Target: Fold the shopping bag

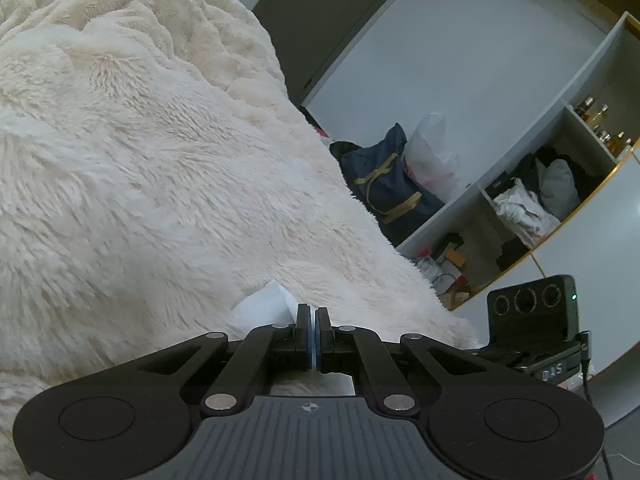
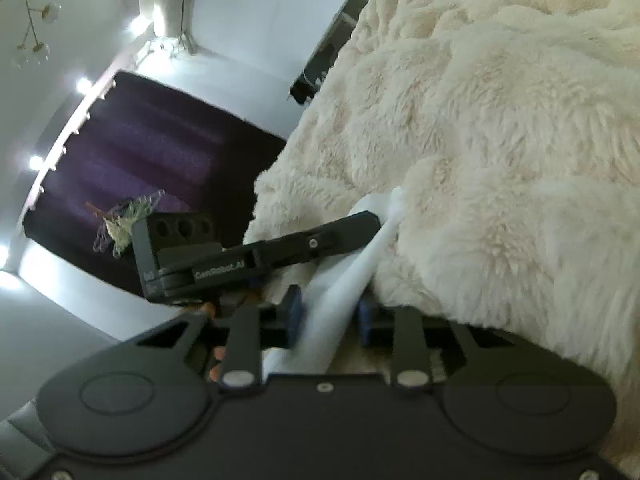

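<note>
The white shopping bag (image 2: 340,280) lies as a narrow folded strip on a cream fluffy blanket (image 2: 500,140). In the right wrist view the strip runs between the fingers of my right gripper (image 2: 330,318), and both blue pads touch it. Further along the strip my left gripper (image 2: 372,218) comes in from the left and is shut on the bag's far end. In the left wrist view my left gripper (image 1: 313,330) has its blue pads together, with a white corner of the bag (image 1: 266,304) poking out just to their left.
The blanket (image 1: 140,160) covers a bed whose edge drops off to the right in the left wrist view. Beyond it stand a dark blue bag (image 1: 384,184), a white plastic bag (image 1: 430,148) and open shelves (image 1: 540,200). A purple curtain (image 2: 152,160) hangs left of the bed.
</note>
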### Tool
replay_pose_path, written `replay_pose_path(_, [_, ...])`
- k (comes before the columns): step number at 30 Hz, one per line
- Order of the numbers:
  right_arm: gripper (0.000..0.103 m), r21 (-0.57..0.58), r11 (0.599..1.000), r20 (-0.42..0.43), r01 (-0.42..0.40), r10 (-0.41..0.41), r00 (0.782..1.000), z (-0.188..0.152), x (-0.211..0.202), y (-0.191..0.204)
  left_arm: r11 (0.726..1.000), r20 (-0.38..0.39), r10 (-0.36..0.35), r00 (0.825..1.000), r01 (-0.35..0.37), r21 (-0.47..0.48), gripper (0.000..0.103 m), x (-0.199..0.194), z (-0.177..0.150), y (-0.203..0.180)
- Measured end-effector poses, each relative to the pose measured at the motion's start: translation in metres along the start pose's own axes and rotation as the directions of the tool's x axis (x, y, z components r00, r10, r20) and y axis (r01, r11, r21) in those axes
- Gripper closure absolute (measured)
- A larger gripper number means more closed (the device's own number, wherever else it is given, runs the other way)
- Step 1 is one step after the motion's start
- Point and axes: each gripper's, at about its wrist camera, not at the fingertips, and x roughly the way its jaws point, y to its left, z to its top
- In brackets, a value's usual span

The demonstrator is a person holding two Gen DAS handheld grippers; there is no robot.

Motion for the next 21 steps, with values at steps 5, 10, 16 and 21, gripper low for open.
replay_pose_path(5, [0.086,-0.039,0.999,0.076,0.017,-0.014,0.997,-0.017,-0.015,0.003,0.992,0.029,0.073,0.997,-0.076,0.099,0.100,-0.004,-0.006,-0.021])
replay_pose_path(10, [0.078,-0.109,0.992,0.068,0.067,-0.060,0.996,-0.022,-0.028,0.015,0.953,0.064,0.179,0.982,-0.189,0.238,0.100,-0.004,-0.016,-0.043])
replay_pose_path(16, [0.075,-0.144,0.985,0.081,0.093,-0.082,0.993,-0.030,-0.058,0.019,0.942,0.072,0.200,0.977,-0.212,0.261,0.100,-0.004,-0.018,-0.049])
replay_pose_path(21, [0.075,-0.045,0.991,0.128,0.123,-0.117,0.985,-0.054,-0.060,0.018,0.941,0.075,0.200,0.977,-0.213,0.262,0.100,0.003,-0.017,-0.058])
